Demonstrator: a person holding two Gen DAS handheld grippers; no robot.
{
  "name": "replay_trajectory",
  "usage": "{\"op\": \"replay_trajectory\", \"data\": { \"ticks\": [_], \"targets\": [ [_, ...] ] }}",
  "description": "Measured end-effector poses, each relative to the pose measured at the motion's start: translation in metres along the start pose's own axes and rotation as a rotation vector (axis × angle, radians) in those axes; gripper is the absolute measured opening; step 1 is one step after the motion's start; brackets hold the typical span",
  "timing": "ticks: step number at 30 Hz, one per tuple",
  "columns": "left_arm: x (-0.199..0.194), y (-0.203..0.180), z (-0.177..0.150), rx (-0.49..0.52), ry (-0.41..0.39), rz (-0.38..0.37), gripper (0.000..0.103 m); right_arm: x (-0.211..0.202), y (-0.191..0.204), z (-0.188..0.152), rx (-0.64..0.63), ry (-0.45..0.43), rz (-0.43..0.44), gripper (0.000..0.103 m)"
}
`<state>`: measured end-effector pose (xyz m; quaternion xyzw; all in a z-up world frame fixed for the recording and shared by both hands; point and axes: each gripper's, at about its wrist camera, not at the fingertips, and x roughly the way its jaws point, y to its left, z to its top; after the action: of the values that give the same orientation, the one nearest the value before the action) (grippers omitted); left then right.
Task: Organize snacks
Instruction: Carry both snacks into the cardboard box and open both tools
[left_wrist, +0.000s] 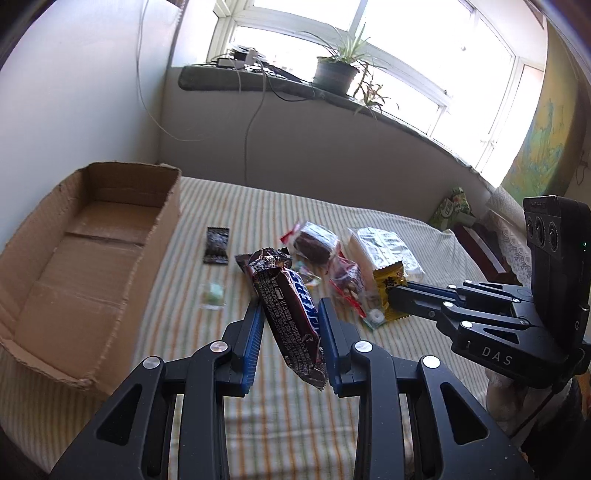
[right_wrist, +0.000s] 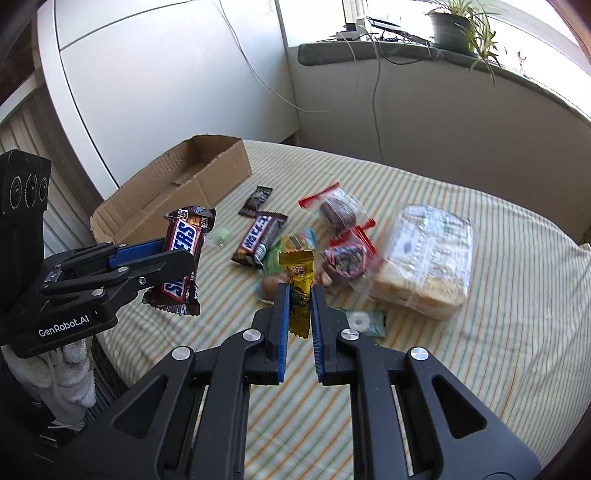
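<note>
The left gripper (left_wrist: 290, 314) is clamped on a Snickers bar (left_wrist: 291, 314) lifted above the striped cloth (left_wrist: 258, 424); the right gripper (right_wrist: 299, 295) pinches a yellow candy packet (right_wrist: 300, 291). The cardboard box (left_wrist: 74, 258) sits open at ten o'clock, with bare cloth between it and the snack pile (right_wrist: 332, 240).

You read: "SNICKERS" on the chocolate bar (right_wrist: 183, 254) | "GenRobot.AI" on the left gripper (right_wrist: 173, 264) body | "DAS" on the right gripper (left_wrist: 397, 295) body.
</note>
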<state>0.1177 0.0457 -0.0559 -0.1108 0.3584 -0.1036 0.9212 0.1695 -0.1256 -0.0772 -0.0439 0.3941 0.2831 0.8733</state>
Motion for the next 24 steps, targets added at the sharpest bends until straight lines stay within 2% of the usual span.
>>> {"op": "replay_trajectory", "data": {
  "ticks": [6, 14, 24],
  "targets": [
    [-0.024, 0.043, 0.008, -0.039, -0.054, 0.09, 0.028, 0.014, 0.039, 0.034, -0.051, -0.029, 0.038, 0.011],
    [-0.045, 0.091, 0.009, -0.076, -0.078, 0.213, 0.028, 0.048, 0.104, 0.074, -0.138, -0.038, 0.113, 0.011],
    [-0.046, 0.128, 0.005, -0.112, -0.066, 0.276, 0.028, 0.106, 0.16, 0.099, -0.194, 0.009, 0.17, 0.011]
  ]
}}
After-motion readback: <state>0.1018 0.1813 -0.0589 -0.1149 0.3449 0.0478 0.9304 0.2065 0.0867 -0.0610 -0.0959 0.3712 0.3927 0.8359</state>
